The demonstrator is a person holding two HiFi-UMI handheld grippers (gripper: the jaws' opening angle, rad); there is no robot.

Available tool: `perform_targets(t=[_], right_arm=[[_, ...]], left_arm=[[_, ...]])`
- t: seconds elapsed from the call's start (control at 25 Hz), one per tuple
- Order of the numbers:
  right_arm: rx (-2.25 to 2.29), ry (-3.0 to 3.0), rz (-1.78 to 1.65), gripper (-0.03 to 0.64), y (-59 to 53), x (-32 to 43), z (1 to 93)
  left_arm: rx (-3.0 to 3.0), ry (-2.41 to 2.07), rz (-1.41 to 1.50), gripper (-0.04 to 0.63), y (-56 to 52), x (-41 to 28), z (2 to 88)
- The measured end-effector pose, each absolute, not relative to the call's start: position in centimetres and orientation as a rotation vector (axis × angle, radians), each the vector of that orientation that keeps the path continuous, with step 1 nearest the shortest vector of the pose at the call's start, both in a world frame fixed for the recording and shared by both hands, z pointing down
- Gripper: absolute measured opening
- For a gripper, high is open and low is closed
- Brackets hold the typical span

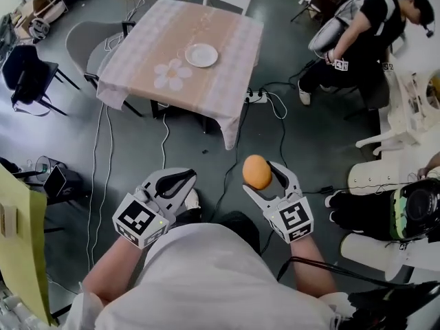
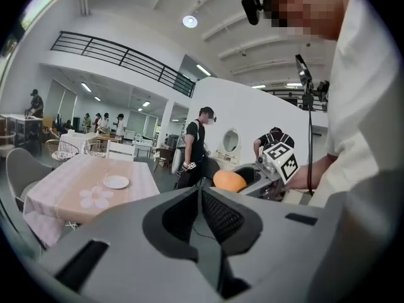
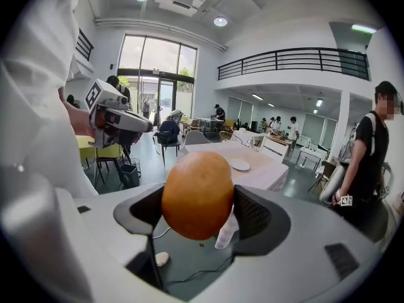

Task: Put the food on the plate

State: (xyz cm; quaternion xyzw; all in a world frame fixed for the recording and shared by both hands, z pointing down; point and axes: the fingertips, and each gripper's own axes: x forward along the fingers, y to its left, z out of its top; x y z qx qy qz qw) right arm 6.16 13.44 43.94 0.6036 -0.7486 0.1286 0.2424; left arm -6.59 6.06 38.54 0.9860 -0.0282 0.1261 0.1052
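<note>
Right gripper: fingers clenched on round orange food, held above floor, well apart from plate. Left gripper: fingers pressed together, nothing between, likewise well apart from plate. Plate on worktop.

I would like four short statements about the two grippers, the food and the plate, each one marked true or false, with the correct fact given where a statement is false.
1. The right gripper holds the round orange food between its jaws. True.
2. The small white round plate has food on it. False: the plate is bare, and the food is in the right gripper, away from the table.
3. The jaws of the left gripper stand wide apart. False: they are together, with nothing between them.
4. The plate stands on the table with the pink checked cloth, next to a flower print. True.
</note>
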Motion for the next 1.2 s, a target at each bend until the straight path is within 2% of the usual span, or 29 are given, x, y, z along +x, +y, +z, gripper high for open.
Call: perform_targets(t=[0.72,1.2], right_arm=[[1.3,-2.143,0.304,0.353,-19.7,16.2,50.7],[1.052,-2.116,0.31,0.353,-36.9,22.9,60.7]], left_arm=[[2.761,-0.581,0.312,0.011,-13.5,-4.3,38.2],[2.577,-0.953,0.358,0.011,-20.4,-0.2,37.7]])
